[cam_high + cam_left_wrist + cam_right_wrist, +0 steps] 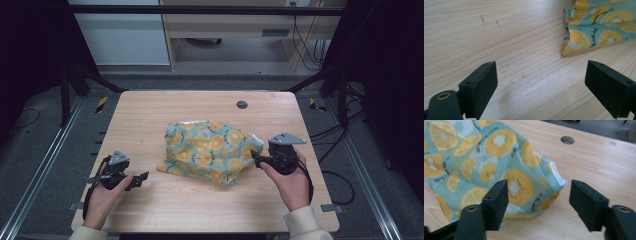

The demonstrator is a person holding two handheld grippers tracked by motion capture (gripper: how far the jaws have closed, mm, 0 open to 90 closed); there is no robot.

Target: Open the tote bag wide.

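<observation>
While it lies crumpled near the middle of the wooden table (pixel 150 115), the teal cloth (pixel 210 150) printed with yellow citrus slices rests loosely bunched, one corner pointing toward the person's left side. At its right edge sits the right gripper (pixel 256 157), held in the person's right hand (pixel 290 182); its jaws stand wide apart with the cloth's white-hemmed corner (pixel 557 178) between them, not clamped. Farther off, near the table's left front, the left gripper (pixel 142 179) is held in the left hand (pixel 102 197), jaws spread wide over bare wood, the cloth's nearest corner (pixel 571 45) close ahead but untouched. A round dark grommet hole (pixel 242 104) sits in the tabletop beyond the cloth.
</observation>
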